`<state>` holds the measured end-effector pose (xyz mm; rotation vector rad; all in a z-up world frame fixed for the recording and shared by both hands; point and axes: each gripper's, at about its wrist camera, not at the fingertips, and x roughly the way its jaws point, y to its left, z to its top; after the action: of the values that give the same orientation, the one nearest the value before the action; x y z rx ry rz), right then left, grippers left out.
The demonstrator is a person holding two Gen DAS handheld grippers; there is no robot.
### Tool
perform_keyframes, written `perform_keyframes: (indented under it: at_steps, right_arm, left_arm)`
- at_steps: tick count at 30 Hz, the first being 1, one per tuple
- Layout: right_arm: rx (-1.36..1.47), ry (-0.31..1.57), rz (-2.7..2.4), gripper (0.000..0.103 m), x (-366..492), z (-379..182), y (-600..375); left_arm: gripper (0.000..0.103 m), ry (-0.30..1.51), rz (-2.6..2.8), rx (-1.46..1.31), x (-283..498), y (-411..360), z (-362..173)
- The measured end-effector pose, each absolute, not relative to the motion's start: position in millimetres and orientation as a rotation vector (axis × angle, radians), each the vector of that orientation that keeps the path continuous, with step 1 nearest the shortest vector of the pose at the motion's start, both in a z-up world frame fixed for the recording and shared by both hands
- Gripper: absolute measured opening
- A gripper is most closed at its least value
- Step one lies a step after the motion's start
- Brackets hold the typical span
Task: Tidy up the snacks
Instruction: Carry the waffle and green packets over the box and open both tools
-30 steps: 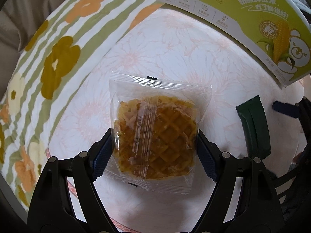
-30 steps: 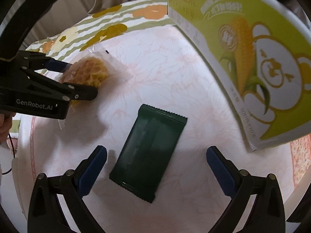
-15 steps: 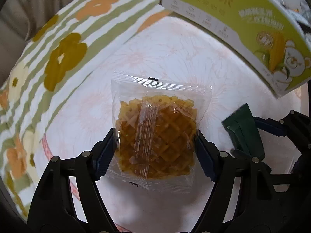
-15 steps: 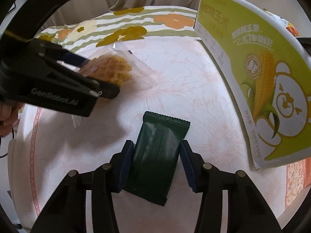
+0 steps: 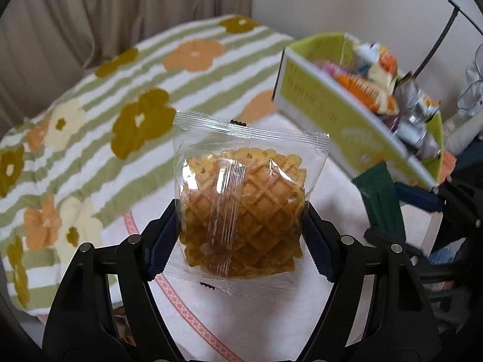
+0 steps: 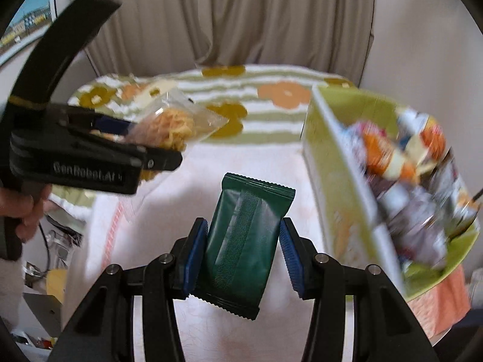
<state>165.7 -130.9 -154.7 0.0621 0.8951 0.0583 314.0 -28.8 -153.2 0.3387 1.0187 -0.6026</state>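
Note:
My left gripper (image 5: 241, 229) is shut on a clear packet with a golden waffle biscuit (image 5: 244, 211) and holds it up above the table. It also shows in the right wrist view (image 6: 172, 123), at the left. My right gripper (image 6: 241, 244) is shut on a dark green snack packet (image 6: 241, 241), lifted off the table; it shows in the left wrist view (image 5: 383, 202) at the right. A green and white corn-print box (image 6: 335, 166), open at the top and holding several wrapped snacks (image 6: 404, 157), stands to the right of both grippers.
The table has a white floral cloth (image 6: 169, 199) with a pink border. Behind it lies a striped green cloth with orange and olive flowers (image 5: 126, 114). Beige curtains (image 6: 241, 18) hang at the back. Clutter lies on the floor at the lower left (image 6: 45, 259).
Both grippers have risen from the table with their packets. The right gripper closed on the green packet, which lay between its open jaws a second ago. The box's open top has come into view.

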Motion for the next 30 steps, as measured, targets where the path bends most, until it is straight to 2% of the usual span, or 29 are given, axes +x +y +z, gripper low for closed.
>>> perform_keyframes:
  at_steps: [7,12,19,27,28,29,30]
  right_arm:
    - [0.069,0.801,0.091,0.045,158.2,-99.3,-187.6]
    - [0.042,0.767,0.126,0.045,158.2,-77.0,-251.6]
    - [0.026,0.764,0.178,0.045,169.5,-76.3,-337.7]
    - [0.062,0.804,0.214,0.045,182.8,-89.5,-389.8]
    - [0.069,0.807,0.219,0.045,183.7,-91.5,-392.8]
    - [0.074,0.808,0.221,0.045,183.2,-91.6,-396.8]
    - [0.084,0.811,0.223,0.045,183.6,-93.2,-399.1]
  left_arm:
    - [0.074,0.956,-0.587,0.258,301.4,-72.3,-99.6]
    - [0.074,0.959,-0.567,0.16,293.3,-121.5,-86.6]
    - [0.074,0.989,-0.525,0.084,288.9,-210.7,-98.5]
    - [0.076,1.086,-0.444,0.076,296.8,-268.7,-130.4]
    - [0.081,1.101,-0.436,0.084,298.0,-273.1,-135.3]
    - [0.092,1.106,-0.431,0.091,298.4,-275.5,-136.9]
    - [0.096,1.105,-0.423,0.109,297.9,-278.4,-138.8]
